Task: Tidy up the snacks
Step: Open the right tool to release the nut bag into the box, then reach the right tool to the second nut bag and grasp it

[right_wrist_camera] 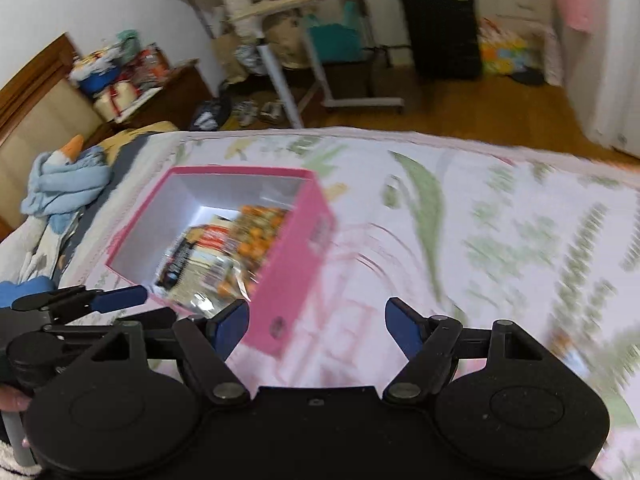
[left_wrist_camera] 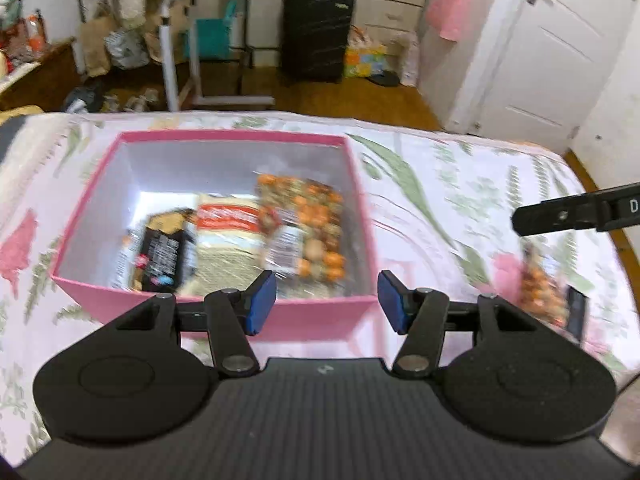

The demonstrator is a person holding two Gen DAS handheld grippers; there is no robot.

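Pink box (left_wrist_camera: 224, 308) sits on the floral bedspread (left_wrist_camera: 460, 184), open top, three snack packs already inside: black pack (left_wrist_camera: 162, 256) at the box's left, red-white pack (left_wrist_camera: 228, 224) in the middle, orange nut pack (left_wrist_camera: 316, 224) at its right, all lying flat and partly overlapping. One more orange pack (left_wrist_camera: 540, 292) lies on the bedspread well to the right of the box, blurred, so its edges are hard to read. Left gripper (left_wrist_camera: 327, 304) hovers over the near wall of the box, jaws apart, nothing between them. Right gripper (right_wrist_camera: 317, 326) also has jaws spread and empty, just right of the box's near corner; in the left view its tip (left_wrist_camera: 560, 216) shows above the loose pack. Judgement: step in hand is fetching that last pack with the right gripper. To do it well: come down over the pack, align the jaws across its short side, pinch at an edge or seam since the film looks slick and crinkly, close firmly but not enough to crush the nuts. Soft bedding may give under pressure, so don't dig the fingers in. Lift clear of the box wall, then release in the free space at the box's far side. Keep the left gripper out of the path or use it to steady the box.
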